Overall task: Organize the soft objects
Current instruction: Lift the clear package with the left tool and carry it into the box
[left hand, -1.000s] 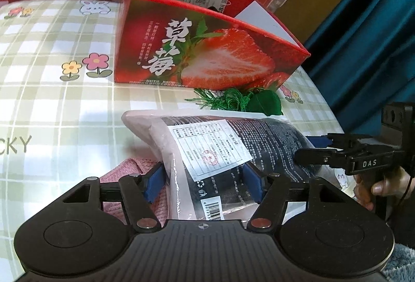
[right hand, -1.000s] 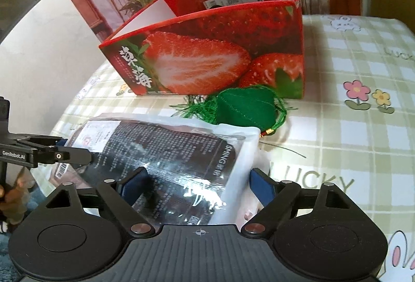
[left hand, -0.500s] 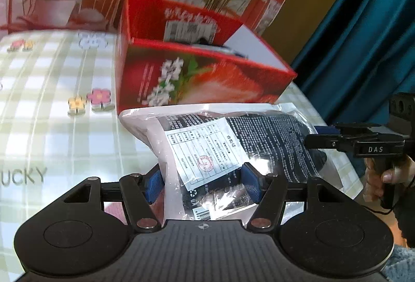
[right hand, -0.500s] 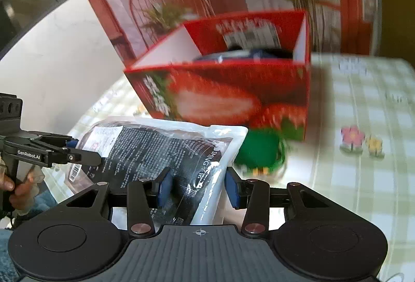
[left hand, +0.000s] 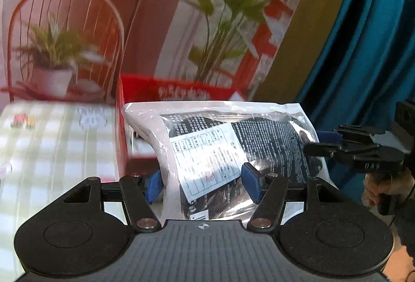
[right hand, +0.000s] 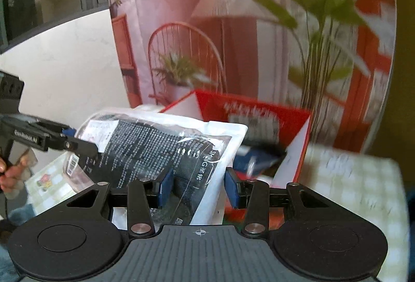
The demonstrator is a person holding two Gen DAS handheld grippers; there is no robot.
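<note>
Both grippers clamped on the same plastic pouch (left hand: pixel 233 152), carrying it together above the checked tablecloth (left hand: pixel 52 147). Left gripper (left hand: pixel 202 183) has its blue pads pressed into one end of the pouch, near the white label; right gripper (right hand: pixel 198 187) pinches the other end, pads biting the white sealed edge. So the pouch is right between each set of fingers and runs off sideways: from the left gripper it stretches away to the right, from the right gripper away to the left. Long axis is roughly level, spanning gripper to gripper, w/ the flat face tilted up toward the cameras.

What the next move hangs on: the red strawberry box (right hand: pixel 259 113) lies straight ahead of both grippers, just beyond the pouch's far edge and a bit lower, open top facing up. Right gripper looks nearer to it — box opening sits just ahead-right of its fingers; from the left gripper only the box's rim and side (left hand: pixel 122 126) show ahead-left, rest hidden by the pouch.

In the way: the near box wall has to be cleared, and there's already something dark blue (right hand: pixel 256 160) inside, blurred, can't tell what. Pouch is floppy, prob sags in the middle if the ends come closer. Backdrop w/ plant print behind the box, not in the path
</note>
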